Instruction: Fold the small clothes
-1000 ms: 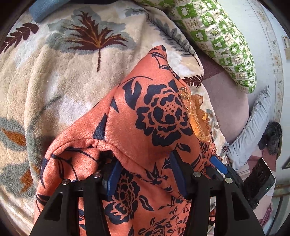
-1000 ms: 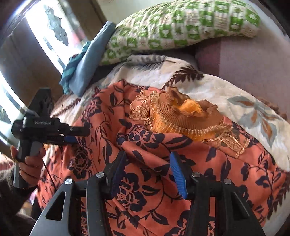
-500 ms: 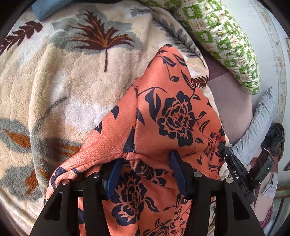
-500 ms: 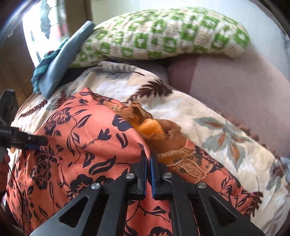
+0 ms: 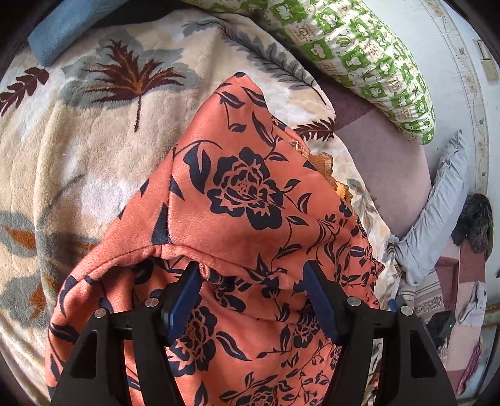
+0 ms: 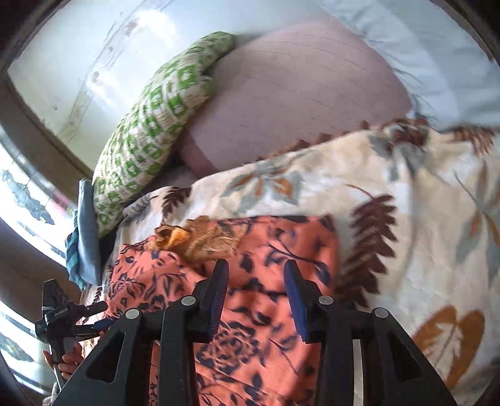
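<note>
An orange garment with dark blue flowers (image 5: 243, 200) lies folded over on a leaf-patterned blanket (image 5: 93, 150). A gold ruffled collar (image 5: 326, 164) peeks out at its right edge. My left gripper (image 5: 250, 281) hangs over the folded hem. Its jaws are opening, and cloth lies loose between the pads without being pressed. In the right wrist view my right gripper (image 6: 256, 274) hovers over the same garment (image 6: 256, 318) just below the collar (image 6: 200, 237). Its jaws are opening too, with nothing pinched. A hand (image 6: 62, 359) holds the left gripper (image 6: 101, 315) at the lower left.
A green-and-white pillow (image 5: 359, 53) leans at the bed's head, beside a mauve mattress area (image 5: 384, 168). A blue folded cloth (image 5: 62, 28) lies at the far left, and a grey pillow (image 5: 437, 218) at the right edge. A bright window (image 6: 28, 203) fills the left of the right wrist view.
The right gripper shut on a fold of the garment, then let go, swinging right and rolling. The fold now covers most of the collar. The left jaws have widened.
</note>
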`<state>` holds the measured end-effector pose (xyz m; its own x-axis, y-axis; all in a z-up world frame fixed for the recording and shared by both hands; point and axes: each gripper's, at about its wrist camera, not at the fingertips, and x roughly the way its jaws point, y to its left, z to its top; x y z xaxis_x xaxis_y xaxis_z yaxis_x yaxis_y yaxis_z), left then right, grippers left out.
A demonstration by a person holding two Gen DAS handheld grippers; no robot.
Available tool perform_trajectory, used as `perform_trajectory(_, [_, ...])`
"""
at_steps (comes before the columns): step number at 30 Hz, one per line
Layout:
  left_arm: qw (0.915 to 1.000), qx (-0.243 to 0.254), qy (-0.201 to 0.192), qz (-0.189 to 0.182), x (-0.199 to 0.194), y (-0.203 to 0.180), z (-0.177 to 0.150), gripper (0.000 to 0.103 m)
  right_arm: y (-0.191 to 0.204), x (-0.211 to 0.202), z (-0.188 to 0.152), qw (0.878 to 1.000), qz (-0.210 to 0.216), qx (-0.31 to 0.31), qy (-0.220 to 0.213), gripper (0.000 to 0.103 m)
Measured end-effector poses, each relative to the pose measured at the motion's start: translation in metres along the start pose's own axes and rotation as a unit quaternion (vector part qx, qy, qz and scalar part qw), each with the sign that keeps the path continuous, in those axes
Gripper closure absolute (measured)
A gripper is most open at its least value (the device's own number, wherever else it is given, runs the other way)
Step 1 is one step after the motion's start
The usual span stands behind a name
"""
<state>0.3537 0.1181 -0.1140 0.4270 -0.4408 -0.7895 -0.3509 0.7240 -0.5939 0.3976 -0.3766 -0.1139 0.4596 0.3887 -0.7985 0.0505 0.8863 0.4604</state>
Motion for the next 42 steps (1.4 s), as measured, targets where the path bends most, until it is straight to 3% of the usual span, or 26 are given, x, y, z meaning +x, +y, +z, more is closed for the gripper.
perform_trajectory(2, [0.9996, -0.021, 0.012, -0.016, -0.001, 0.000, -0.007, 0.038, -0.017, 0.007, -0.016, 1.000, -0.006, 0.022, 0.014, 0.064])
perform_trajectory(5, [0.9989, -0.011, -0.034, -0.030, -0.026, -0.009, -0.024, 0.038, -0.021, 0.020, -0.034, 0.998, 0.024, 0.048, 0.021, 0.064])
perform_trajectory(7, [0.9987, 0.013, -0.047, -0.018, -0.030, -0.018, -0.025, 0.035, -0.016, 0.025, -0.037, 0.999, 0.020, 0.042, 0.012, 0.064])
perform_trajectory(10, [0.9998, 0.003, -0.001, -0.020, -0.004, -0.017, -0.014, 0.035, -0.010, 0.026, -0.038, 0.999, -0.006, 0.031, -0.006, 0.067])
perform_trajectory(12, [0.9998, -0.008, 0.018, 0.008, 0.020, -0.014, -0.003, 0.038, -0.007, 0.025, -0.039, 0.999, -0.018, 0.024, -0.014, 0.069])
perform_trajectory(14, [0.9983, -0.011, 0.022, 0.052, 0.036, -0.012, 0.009, 0.069, 0.000, 0.027, -0.035, 0.999, -0.034, -0.005, -0.006, 0.095])
perform_trajectory(15, [0.9980, -0.016, 0.027, 0.054, 0.038, -0.012, 0.014, 0.091, 0.005, 0.023, -0.032, 0.999, -0.034, -0.022, -0.008, 0.095])
perform_trajectory(17, [0.9994, -0.019, -0.001, 0.030, 0.021, -0.014, 0.019, 0.093, 0.013, -0.003, -0.021, 0.998, -0.011, -0.036, -0.055, 0.095])
perform_trajectory(19, [0.9986, -0.001, -0.038, 0.037, 0.004, -0.018, 0.020, 0.093, 0.012, -0.022, -0.008, 0.995, 0.007, -0.026, -0.097, 0.095])
perform_trajectory(20, [0.9984, 0.001, -0.042, 0.038, 0.003, -0.017, 0.020, 0.093, 0.011, -0.020, -0.003, 0.995, 0.003, -0.022, -0.097, 0.095])
perform_trajectory(24, [0.9967, -0.009, 0.000, 0.081, 0.033, 0.003, 0.019, 0.092, -0.001, 0.037, -0.005, 0.997, -0.065, -0.025, -0.026, 0.095])
perform_trajectory(26, [0.9977, -0.005, -0.004, 0.067, 0.030, 0.004, 0.017, 0.091, -0.011, 0.054, -0.016, 0.997, -0.082, -0.013, -0.002, 0.093])
perform_trajectory(29, [0.9991, 0.008, 0.005, 0.042, 0.010, 0.002, 0.013, 0.090, -0.019, 0.038, -0.023, 0.998, -0.052, 0.024, -0.026, 0.088])
perform_trajectory(30, [0.9995, 0.013, 0.000, 0.030, 0.000, 0.001, 0.010, 0.088, -0.019, 0.030, -0.025, 0.998, -0.040, 0.034, -0.031, 0.088])
perform_trajectory(32, [0.9996, 0.021, -0.019, 0.005, -0.018, -0.001, 0.003, 0.073, -0.018, 0.010, -0.032, 0.998, -0.016, 0.041, -0.046, 0.086])
perform_trajectory(33, [0.9992, 0.026, -0.031, 0.003, -0.023, -0.002, 0.001, 0.058, -0.017, 0.002, -0.037, 0.998, -0.005, 0.042, -0.054, 0.085])
perform_trajectory(34, [0.9985, 0.031, -0.043, 0.017, -0.025, -0.004, -0.001, 0.049, -0.015, -0.004, -0.043, 0.997, 0.004, 0.041, -0.061, 0.083])
perform_trajectory(35, [0.9977, 0.035, -0.047, 0.035, -0.025, -0.002, -0.004, 0.049, -0.013, -0.006, -0.049, 0.997, 0.008, 0.038, -0.060, 0.083])
perform_trajectory(39, [0.9946, 0.036, -0.004, 0.097, 0.018, -0.003, -0.004, 0.055, -0.014, 0.018, -0.072, 0.999, -0.048, 0.017, 0.002, 0.083])
perform_trajectory(41, [0.9918, 0.057, -0.009, 0.114, 0.011, -0.014, -0.005, 0.057, -0.016, 0.012, -0.074, 0.999, -0.047, 0.024, -0.007, 0.082])
perform_trajectory(42, [0.9926, 0.060, -0.006, 0.106, 0.004, -0.016, -0.008, 0.057, -0.014, 0.004, -0.073, 0.999, -0.045, 0.028, -0.013, 0.079])
